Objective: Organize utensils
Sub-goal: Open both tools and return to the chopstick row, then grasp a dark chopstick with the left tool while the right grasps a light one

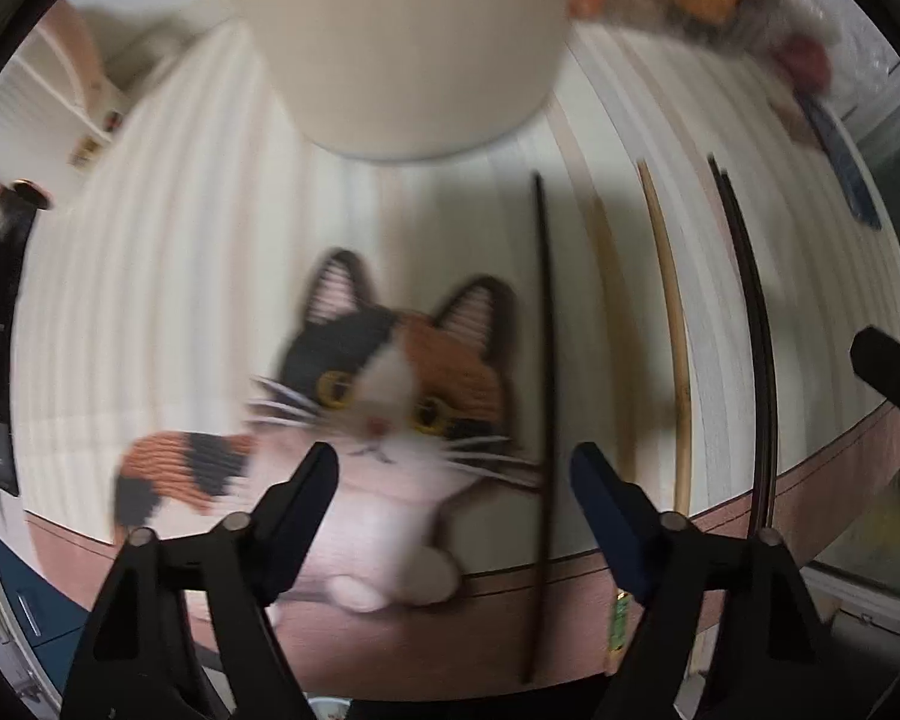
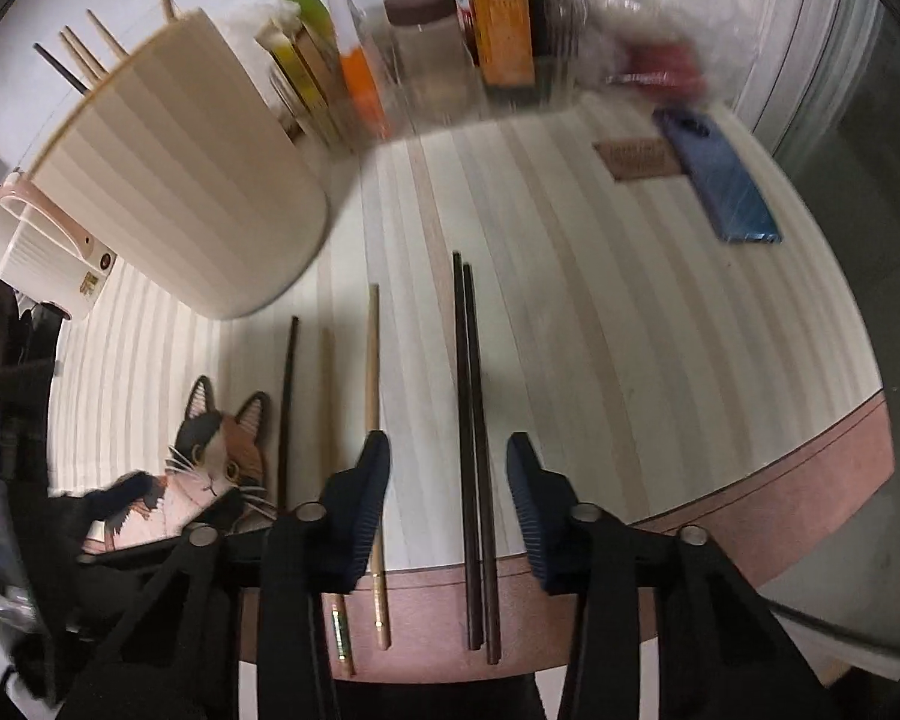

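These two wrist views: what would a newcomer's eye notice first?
The calico cat-shaped mat on the striped tablecloth stands out, just beyond the left gripper. Next, the pair of dark brown chopsticks lying between the open fingers of the right gripper. Behind stands a tall cream striped container holding more chopsticks.

On the striped table (image 2: 630, 324) lie five chopsticks: three dark chopsticks (image 2: 471, 420), a pair at 6 o'clock and a single one at 8 o'clock, and two bamboo chopsticks (image 2: 373, 360) between. One cream holder (image 2: 174, 192) at 10 o'clock holds five more sticks. One cat-shaped mat (image 2: 210, 468), one blue packet (image 2: 720, 180).
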{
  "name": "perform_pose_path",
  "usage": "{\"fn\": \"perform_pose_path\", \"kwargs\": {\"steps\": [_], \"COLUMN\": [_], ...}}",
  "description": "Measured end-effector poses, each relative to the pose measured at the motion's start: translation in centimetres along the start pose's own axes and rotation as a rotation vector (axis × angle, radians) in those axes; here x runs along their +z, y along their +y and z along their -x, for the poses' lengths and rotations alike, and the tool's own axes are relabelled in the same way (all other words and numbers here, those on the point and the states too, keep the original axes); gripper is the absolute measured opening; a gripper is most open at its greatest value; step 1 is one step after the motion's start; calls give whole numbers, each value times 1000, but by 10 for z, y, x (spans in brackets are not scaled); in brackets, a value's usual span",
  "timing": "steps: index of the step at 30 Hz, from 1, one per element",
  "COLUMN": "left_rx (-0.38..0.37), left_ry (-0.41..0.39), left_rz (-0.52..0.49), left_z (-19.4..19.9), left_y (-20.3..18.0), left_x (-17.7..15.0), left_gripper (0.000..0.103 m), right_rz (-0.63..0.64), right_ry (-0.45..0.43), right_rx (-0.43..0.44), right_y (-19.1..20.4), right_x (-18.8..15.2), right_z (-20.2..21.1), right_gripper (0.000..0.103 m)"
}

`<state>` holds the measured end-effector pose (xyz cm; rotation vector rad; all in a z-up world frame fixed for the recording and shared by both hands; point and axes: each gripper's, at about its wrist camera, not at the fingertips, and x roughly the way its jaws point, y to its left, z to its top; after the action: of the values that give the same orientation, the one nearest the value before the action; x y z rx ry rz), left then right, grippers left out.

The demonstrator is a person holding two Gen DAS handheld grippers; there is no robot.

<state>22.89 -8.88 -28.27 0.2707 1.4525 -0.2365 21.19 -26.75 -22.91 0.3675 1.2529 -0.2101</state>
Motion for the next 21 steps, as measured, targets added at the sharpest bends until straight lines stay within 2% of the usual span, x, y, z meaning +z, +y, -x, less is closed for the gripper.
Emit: {"fn": "perform_pose_path", "kwargs": {"steps": [1,3,4,5,7,8,12,15,19,21], "left_rx": [3,20,18,18,-16,-11,27,43,51,47], "left_ry": [7,17,18,9,2,3,-7,0,9,7], "left_rz": [-3,-6,1,9,29,44,103,160,205,210], "left_z": [-4,-10,-11,-10,-8,-7,-3,0,4,6], "left_y": [-4,-11,-13,-14,-14,-14,-3,12,27,33], "left_x": [0,1,2,2,3,3,-6,-17,-31,-35], "left_gripper": [70,54,53,46,22,6,4,4,4,4], "right_rz": [-1,0,2,3,2,2,27,68,105,137], "right_ry": [9,26,36,46,75,94,164,209,266,283], "right_rx": [11,31,44,55,90,109,159,165,125,74], "right_y": [-3,-7,-10,-9,-10,-10,2,19,41,50], "right_x": [1,3,5,9,14,16,21,21,15,10], "right_z": [-3,-11,-16,-18,-26,-31,-50,-65,-87,-96], "right_gripper": [34,33,33,33,33,33,34,34,34,34]}}
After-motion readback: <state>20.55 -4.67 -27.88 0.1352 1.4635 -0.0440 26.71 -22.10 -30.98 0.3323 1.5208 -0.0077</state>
